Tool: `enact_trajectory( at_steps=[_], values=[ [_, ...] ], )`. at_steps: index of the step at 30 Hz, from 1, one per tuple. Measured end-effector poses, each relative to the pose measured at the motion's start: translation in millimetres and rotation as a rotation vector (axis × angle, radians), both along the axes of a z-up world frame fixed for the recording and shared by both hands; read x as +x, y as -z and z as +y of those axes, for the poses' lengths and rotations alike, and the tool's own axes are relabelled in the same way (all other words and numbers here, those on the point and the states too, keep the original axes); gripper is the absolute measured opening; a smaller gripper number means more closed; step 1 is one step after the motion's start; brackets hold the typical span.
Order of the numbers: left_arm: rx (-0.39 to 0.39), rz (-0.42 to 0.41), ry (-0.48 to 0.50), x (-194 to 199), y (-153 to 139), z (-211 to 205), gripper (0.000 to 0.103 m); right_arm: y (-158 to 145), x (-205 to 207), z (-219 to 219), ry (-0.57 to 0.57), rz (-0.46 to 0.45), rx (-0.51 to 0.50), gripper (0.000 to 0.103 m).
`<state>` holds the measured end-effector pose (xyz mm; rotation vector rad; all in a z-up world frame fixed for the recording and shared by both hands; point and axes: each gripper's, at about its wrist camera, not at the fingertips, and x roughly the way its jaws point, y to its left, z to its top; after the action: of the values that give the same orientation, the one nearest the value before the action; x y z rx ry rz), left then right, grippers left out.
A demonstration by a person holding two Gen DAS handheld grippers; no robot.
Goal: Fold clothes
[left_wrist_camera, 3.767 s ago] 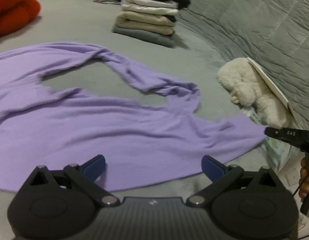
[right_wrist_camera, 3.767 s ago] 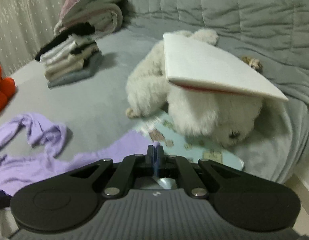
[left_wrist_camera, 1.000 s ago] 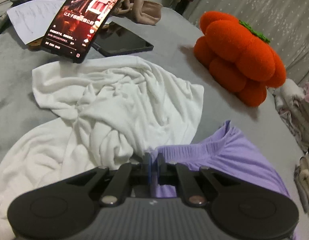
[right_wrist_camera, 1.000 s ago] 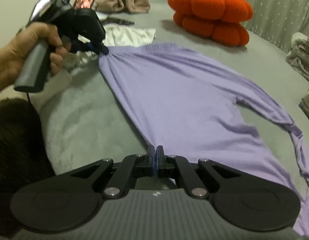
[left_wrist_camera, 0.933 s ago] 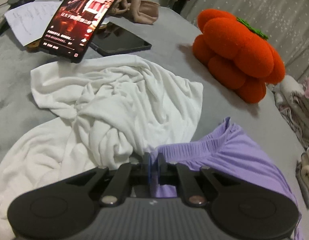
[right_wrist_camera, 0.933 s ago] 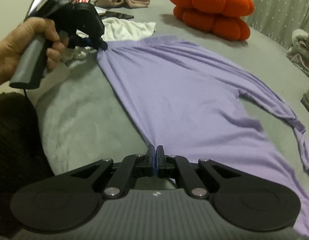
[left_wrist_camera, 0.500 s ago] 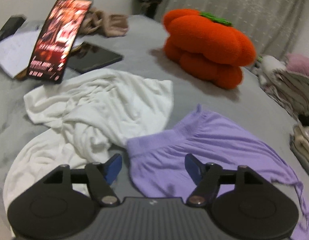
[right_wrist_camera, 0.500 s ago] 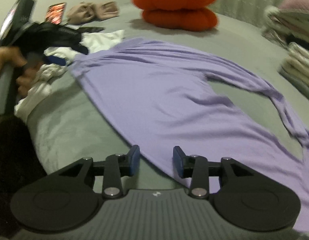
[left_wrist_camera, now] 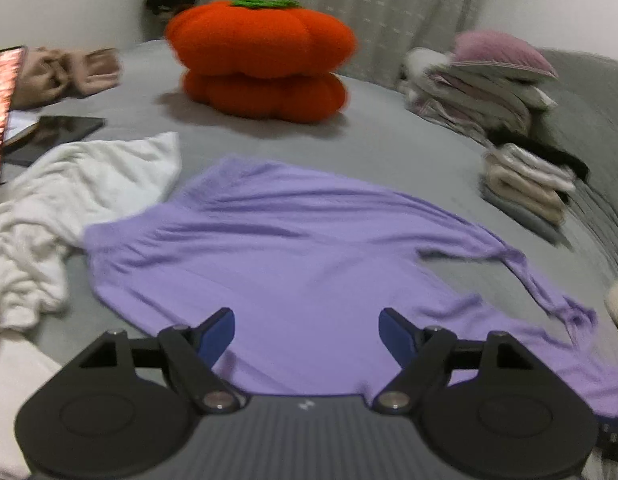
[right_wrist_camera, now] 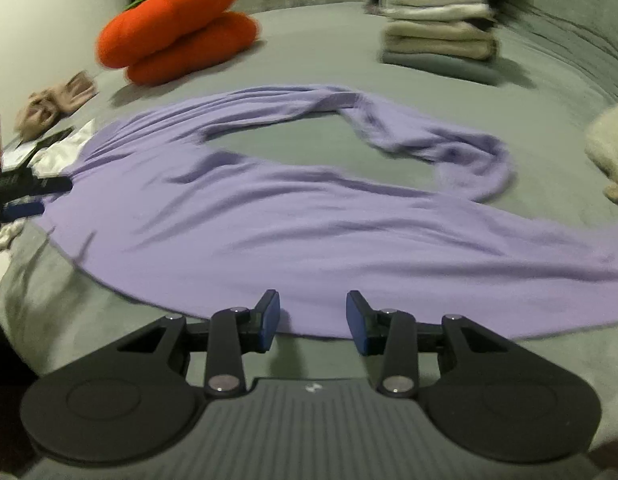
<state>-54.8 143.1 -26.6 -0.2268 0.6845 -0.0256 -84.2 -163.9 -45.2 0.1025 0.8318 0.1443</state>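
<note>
Purple garment (left_wrist_camera: pixel 309 248) flat, both grippers (left (left_wrist_camera: pixel 307 330), right (right_wrist_camera: pixel 312 316)) wide apart; sleeve loop (right_wrist_camera: pixel 449 148) clear only in right view

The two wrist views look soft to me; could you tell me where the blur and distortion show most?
Left wrist view: the orange pumpkin cushion and the folded stack are smeared by motion, while the left gripper stays sharp. Right wrist view: the purple garment blurs along its sleeve, the right gripper is crisp, and fisheye bending curves the grey bed surface at the edges.
</note>
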Motion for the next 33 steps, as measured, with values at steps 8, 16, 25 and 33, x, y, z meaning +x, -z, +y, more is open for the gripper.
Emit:
enact_trajectory(
  at_steps=[8, 16, 25, 33],
  values=[
    [0.013, -0.026, 0.216, -14.7, 15.0, -66.1, 0.080, 1.6, -22.4, -63.9, 0.184, 0.006, 0.048, 0.041],
    [0.031, -0.066, 0.448, -33.3, 26.6, -131.1, 0.080, -2.2, -37.6, -115.6, 0.376, -0.008, 0.097, 0.041],
    [0.068, -0.140, 0.769, -51.8, 31.1, -202.5, 0.073, -2.7, -47.0, -169.3, 0.612, -0.034, 0.142, 0.040],
    [0.128, -0.144, 0.845, -49.3, 40.6, -241.0, 0.032, 3.9, -33.6, -195.6, 0.738, -0.053, 0.187, 0.017]
  ],
)
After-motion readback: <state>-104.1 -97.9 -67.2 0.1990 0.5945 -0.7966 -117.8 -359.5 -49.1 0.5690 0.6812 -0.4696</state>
